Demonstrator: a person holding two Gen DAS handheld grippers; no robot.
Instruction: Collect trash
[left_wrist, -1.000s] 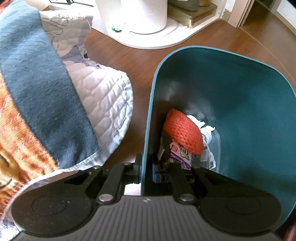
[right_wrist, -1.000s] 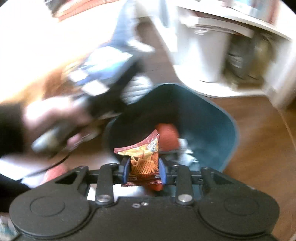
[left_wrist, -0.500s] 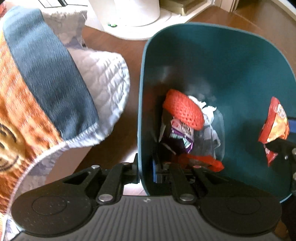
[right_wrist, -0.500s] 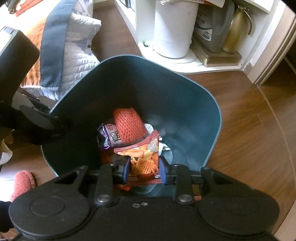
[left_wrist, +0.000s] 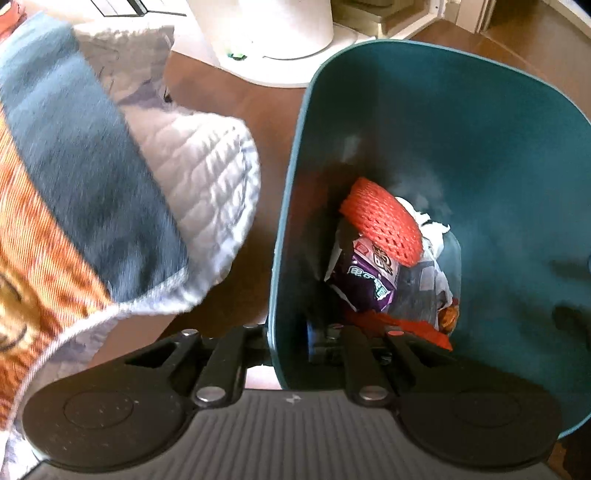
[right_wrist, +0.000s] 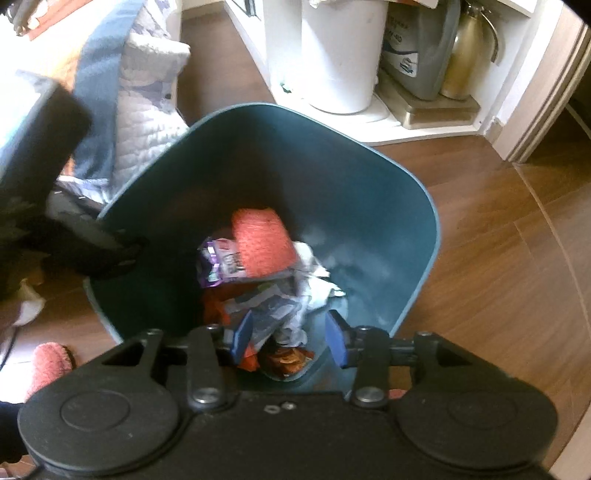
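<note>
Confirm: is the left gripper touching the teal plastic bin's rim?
Touching. The left wrist view shows the left gripper clamped on the teal plastic bin wall, one finger each side.

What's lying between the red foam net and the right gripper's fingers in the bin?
In the right wrist view, crumpled white paper and wrappers lie between the net and the right gripper.

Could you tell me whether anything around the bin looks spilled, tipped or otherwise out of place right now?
Nothing stands out. The teal bin is held at its rim by the left gripper, and the trash, including the orange foam net and purple wrapper, lies inside it. The right gripper is open above it.
</note>
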